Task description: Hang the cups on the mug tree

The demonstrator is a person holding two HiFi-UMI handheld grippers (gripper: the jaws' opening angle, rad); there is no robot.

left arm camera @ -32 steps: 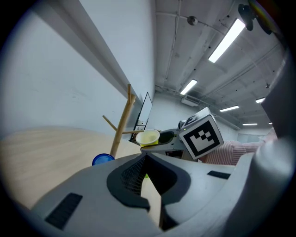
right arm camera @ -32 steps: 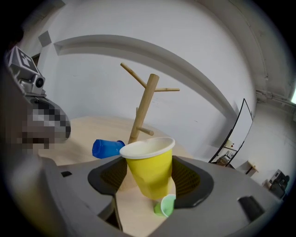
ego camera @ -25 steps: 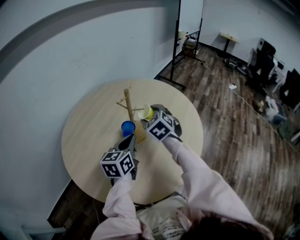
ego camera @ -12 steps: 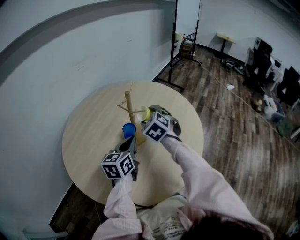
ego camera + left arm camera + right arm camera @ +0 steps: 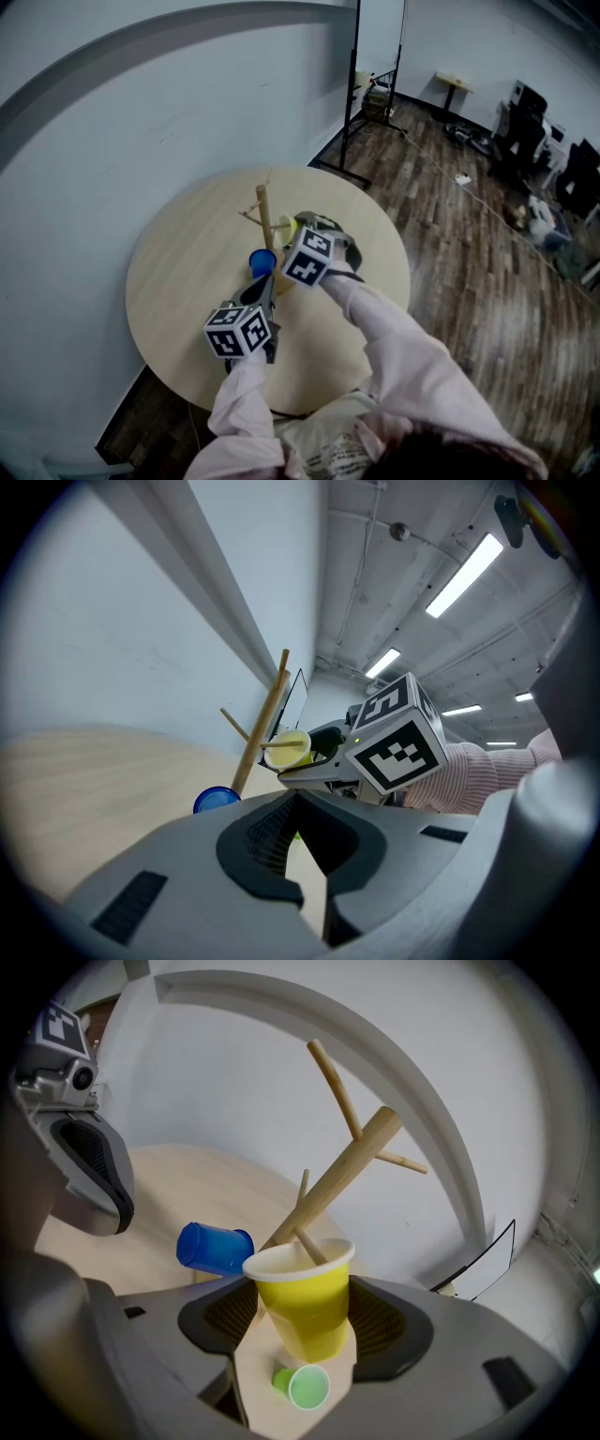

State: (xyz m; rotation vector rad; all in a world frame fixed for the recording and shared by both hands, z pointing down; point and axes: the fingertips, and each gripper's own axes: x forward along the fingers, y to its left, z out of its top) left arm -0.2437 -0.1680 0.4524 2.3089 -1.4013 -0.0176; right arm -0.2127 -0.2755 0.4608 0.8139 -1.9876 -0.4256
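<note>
The wooden mug tree (image 5: 265, 214) (image 5: 347, 1162) (image 5: 267, 722) stands mid-table. My right gripper (image 5: 294, 231) (image 5: 306, 1314) is shut on a yellow cup (image 5: 302, 1297) (image 5: 290, 225) (image 5: 288, 749), tipped with its mouth toward the trunk. One peg reaches into that mouth. A blue cup (image 5: 215, 1247) (image 5: 262, 263) (image 5: 217, 800) lies sideways low against the trunk, seemingly on a lower peg. My left gripper (image 5: 264, 284) (image 5: 298, 797) hovers just short of the tree, shut with nothing in it.
A small green cup (image 5: 305, 1387) lies on its side on the round wooden table (image 5: 178, 253) under the right gripper. A white wall runs behind the table. A black metal stand (image 5: 352, 94) and wood flooring lie beyond its far edge.
The right gripper has rolled at the wrist, tipping the yellow cup closer against the tree. The left gripper has stayed where it was.
</note>
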